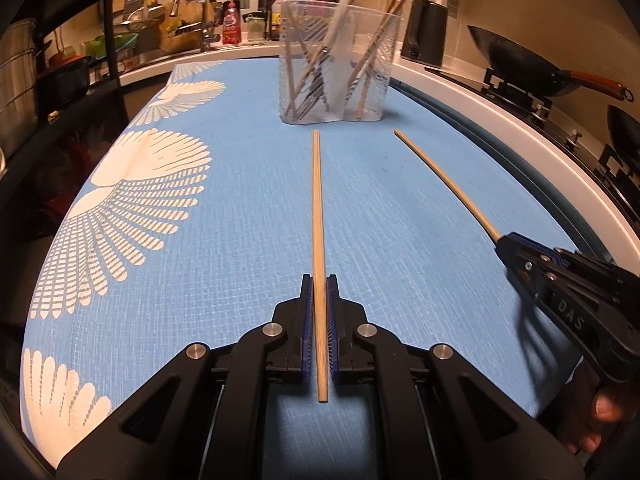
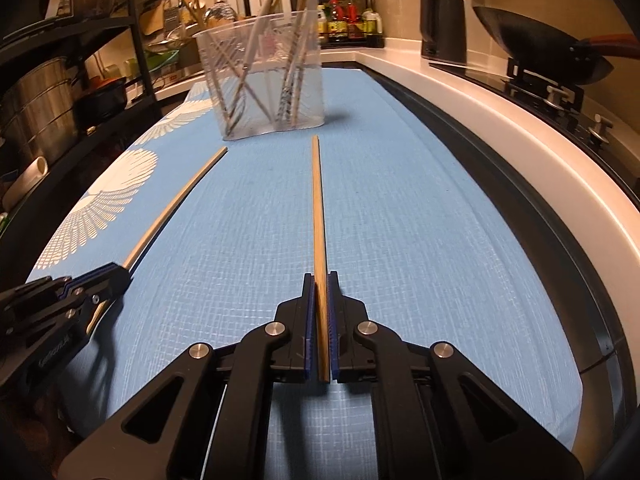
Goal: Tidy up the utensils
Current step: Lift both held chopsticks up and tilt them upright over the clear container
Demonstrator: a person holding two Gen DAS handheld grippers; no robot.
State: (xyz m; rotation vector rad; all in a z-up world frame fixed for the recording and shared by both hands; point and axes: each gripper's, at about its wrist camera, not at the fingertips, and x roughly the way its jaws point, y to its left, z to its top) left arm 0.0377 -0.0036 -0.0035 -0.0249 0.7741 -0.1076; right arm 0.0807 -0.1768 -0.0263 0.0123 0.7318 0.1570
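the clear plastic utensil holder on the blue mat already holds several utensils. the left gripper and right gripper each clench one pale wooden chopstick, tips near the holder; both remain to be deposited.

Warm, dim indoor light. Blue mat evenly lit and sharp at centre. Strong fisheye bending and dark vignette at edges. Right gripper motion-blurred, casting smeared shadow.

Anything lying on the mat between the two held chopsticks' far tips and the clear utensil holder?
Nothing. In both wrist views only bare blue mat separates the chopstick tips from the holder.
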